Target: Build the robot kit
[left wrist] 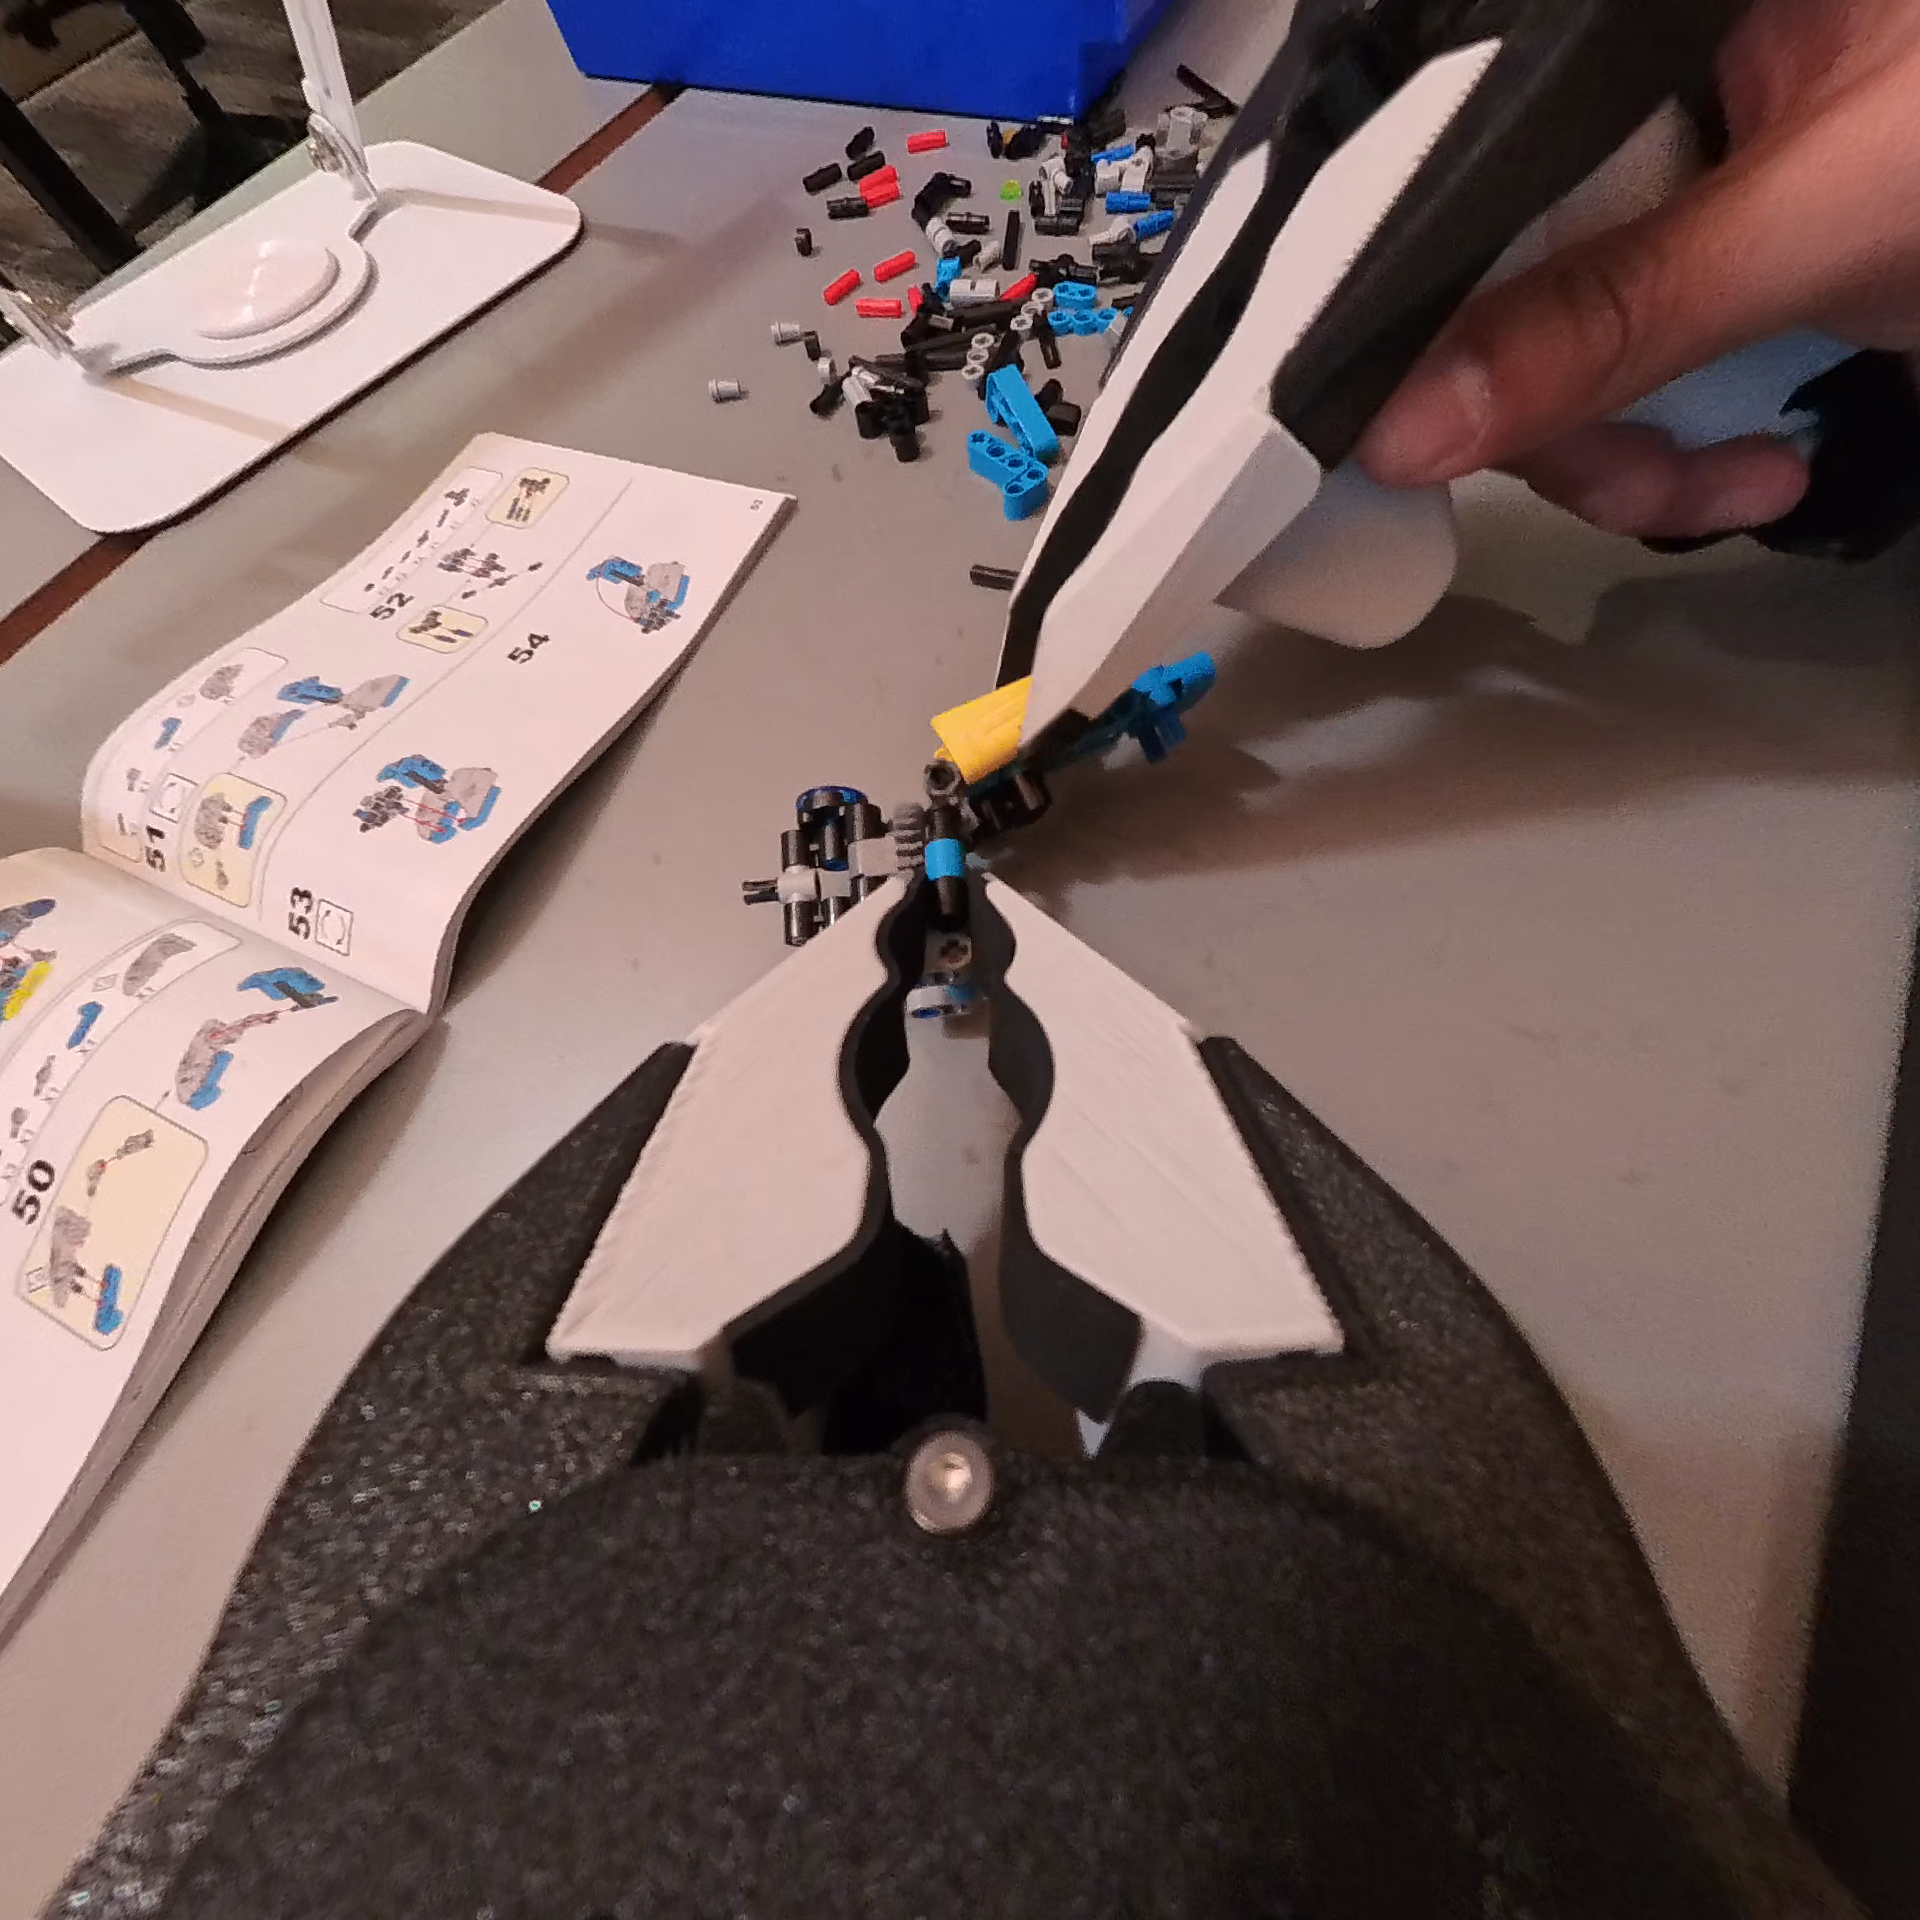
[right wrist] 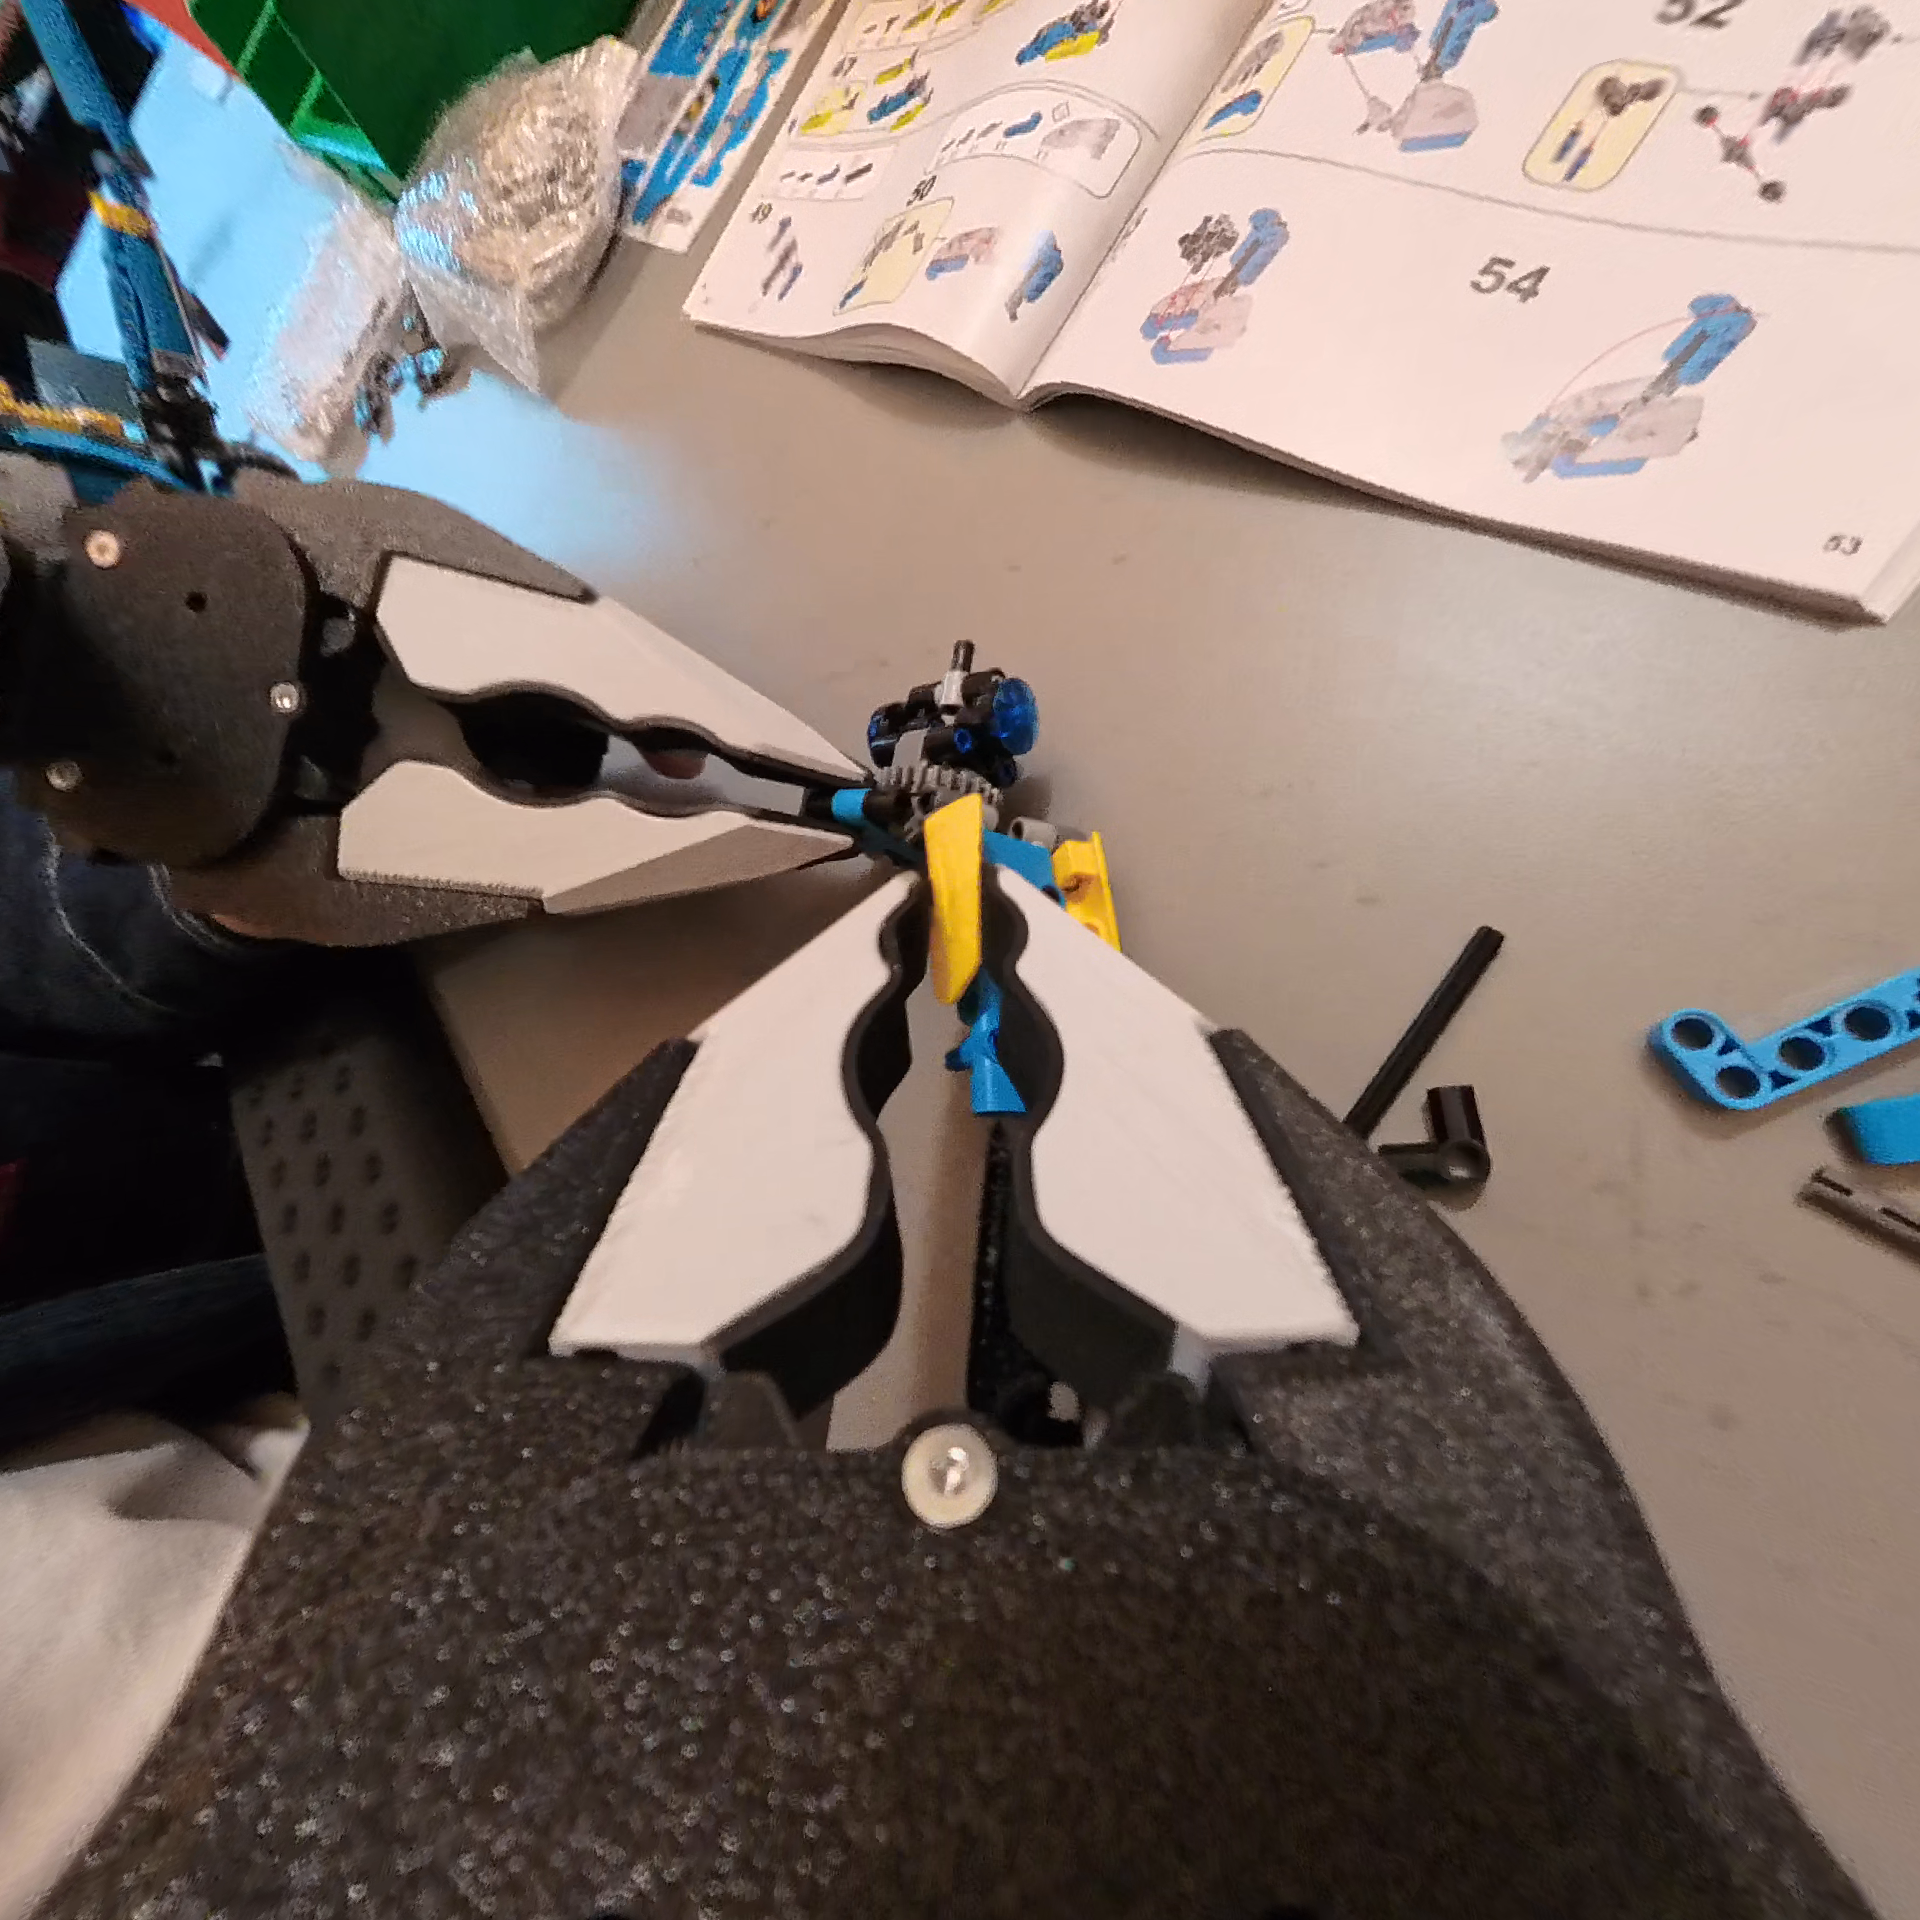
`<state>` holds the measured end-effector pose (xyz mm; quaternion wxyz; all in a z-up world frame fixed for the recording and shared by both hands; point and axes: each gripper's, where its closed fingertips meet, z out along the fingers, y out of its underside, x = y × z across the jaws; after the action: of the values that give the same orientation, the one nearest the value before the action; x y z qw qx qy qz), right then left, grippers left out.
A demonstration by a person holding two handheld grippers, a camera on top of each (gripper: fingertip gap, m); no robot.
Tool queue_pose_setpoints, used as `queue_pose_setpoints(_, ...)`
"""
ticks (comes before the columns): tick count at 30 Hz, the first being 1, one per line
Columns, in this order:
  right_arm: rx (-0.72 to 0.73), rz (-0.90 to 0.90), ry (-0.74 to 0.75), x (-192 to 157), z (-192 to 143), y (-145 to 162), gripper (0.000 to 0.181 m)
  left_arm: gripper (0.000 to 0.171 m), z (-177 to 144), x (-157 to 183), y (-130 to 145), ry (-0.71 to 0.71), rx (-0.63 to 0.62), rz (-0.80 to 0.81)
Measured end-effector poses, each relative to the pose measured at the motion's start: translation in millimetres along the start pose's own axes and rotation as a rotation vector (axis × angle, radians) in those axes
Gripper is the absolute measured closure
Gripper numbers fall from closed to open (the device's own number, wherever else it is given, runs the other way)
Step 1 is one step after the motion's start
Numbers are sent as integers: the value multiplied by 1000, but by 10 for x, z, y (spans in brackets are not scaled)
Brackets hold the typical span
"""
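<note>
Between both grippers, a small brick assembly (right wrist: 951, 743) is held: left gripper (left wrist: 940, 883) clamped on its black axle, right gripper (right wrist: 961, 883) on its yellow panel (right wrist: 954, 904); loose parts (left wrist: 987, 270) lie beyond, unused.

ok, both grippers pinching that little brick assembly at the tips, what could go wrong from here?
1. The left gripper holds only a thin black-and-blue axle at its fingertips; a twist could let it slip or pop out.
2. The right gripper clamps a yellow panel on the same small assembly; pulling apart may split it.
3. Any dropped bit could get lost among the loose parts.
</note>
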<state>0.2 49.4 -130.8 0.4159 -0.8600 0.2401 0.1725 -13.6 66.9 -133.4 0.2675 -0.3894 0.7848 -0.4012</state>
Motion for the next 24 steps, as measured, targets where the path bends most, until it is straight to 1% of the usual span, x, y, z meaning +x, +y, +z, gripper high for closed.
queue_pose_setpoints(3, 75, 90, -40, 50, -19, -64, 173, 164, 2, 5, -2, -3, 1, 4)
queue_pose_setpoints(5, 73, 166, -122, -5, 21, -15, 173, 164, 3, -7, 0, -19, -1, 10)
queue_pose_setpoints(7, 79, 192, -146, -5, 14, -1, 174, 164, 8, -9, -3, -21, 1, 7)
queue_pose_setpoints(12, 68, 173, -172, 0, 11, 1, 173, 164, 17, -11, -9, -16, 2, -2)
queue_pose_setpoints(14, 56, 101, -161, 7, 14, 10, 170, 164, 18, -8, -10, -7, 2, -9)
queue_pose_setpoints(16, 46, 22, -115, 50, 22, 7, 159, 164, 19, 2, -11, -1, 3, -5)
queue_pose_setpoints(18, 30, -57, -104, 24, 43, 11, 155, 164, 20, 15, -14, 2, 4, 4)
queue_pose_setpoints(20, 2, -95, -68, 58, 79, 29, 162, 164, 21, 25, -15, 5, 4, 10)
queue_pose_setpoints(21, 4, -94, -76, 40, 62, 9, 169, 164, 20, 25, -16, 6, 5, 9)
queue_pose_setpoints(23, 43, -61, -92, 38, 15, -63, 171, 164, 19, 18, -15, 6, 5, 3)
queue_pose_setpoints(24, 35, -24, -123, 30, 13, -48, 171, 164, 19, 16, -14, 10, 6, -1)
